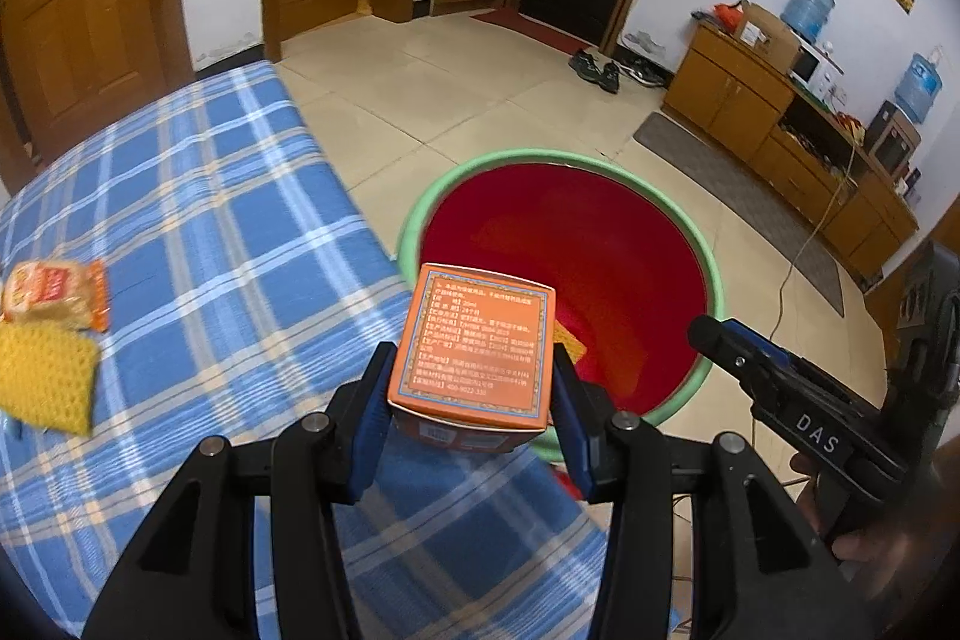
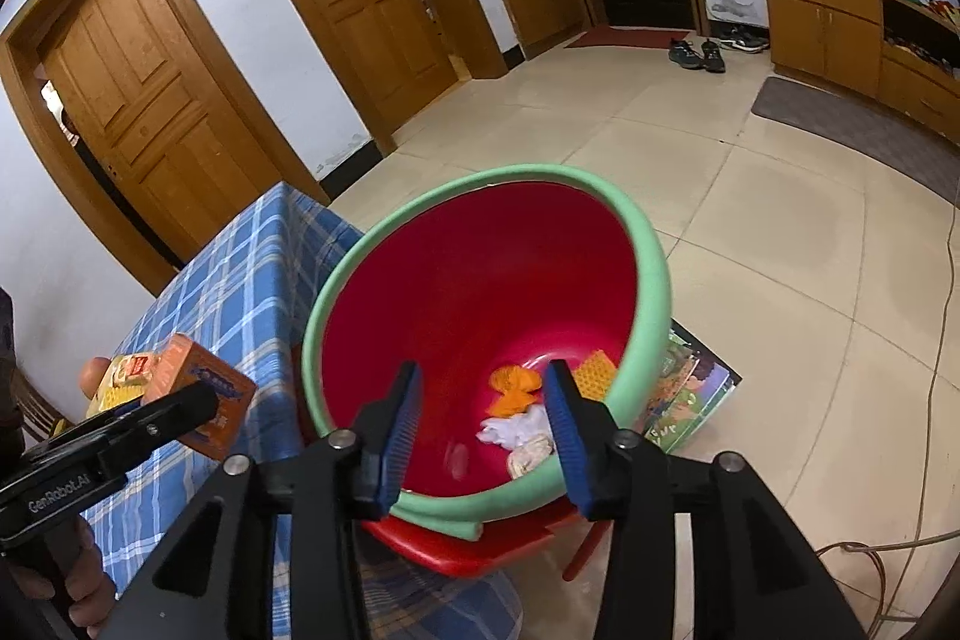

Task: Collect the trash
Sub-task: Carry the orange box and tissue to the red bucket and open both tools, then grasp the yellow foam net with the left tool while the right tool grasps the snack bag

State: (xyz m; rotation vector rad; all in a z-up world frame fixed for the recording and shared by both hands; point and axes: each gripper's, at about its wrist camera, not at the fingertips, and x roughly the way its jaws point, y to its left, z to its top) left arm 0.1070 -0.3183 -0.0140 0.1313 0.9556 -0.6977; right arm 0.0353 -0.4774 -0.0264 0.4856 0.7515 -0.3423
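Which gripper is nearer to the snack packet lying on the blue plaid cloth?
Left. The left gripper, shut on the orange box, is over the cloth's edge, closer to the snack packet. The right gripper hangs open over the red bucket, farther away.

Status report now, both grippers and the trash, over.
Left gripper shut on orange box, beside red basin. Right gripper open, empty, over basin. Nothing in the way.

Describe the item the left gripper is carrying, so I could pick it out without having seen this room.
Start at the red basin with the green rim beside the blue plaid table. At its near edge the left gripper is shut on a small orange box. Its top face bears a blue-bordered panel of white print, unlike the soft yellow snack packet lying on the cloth.
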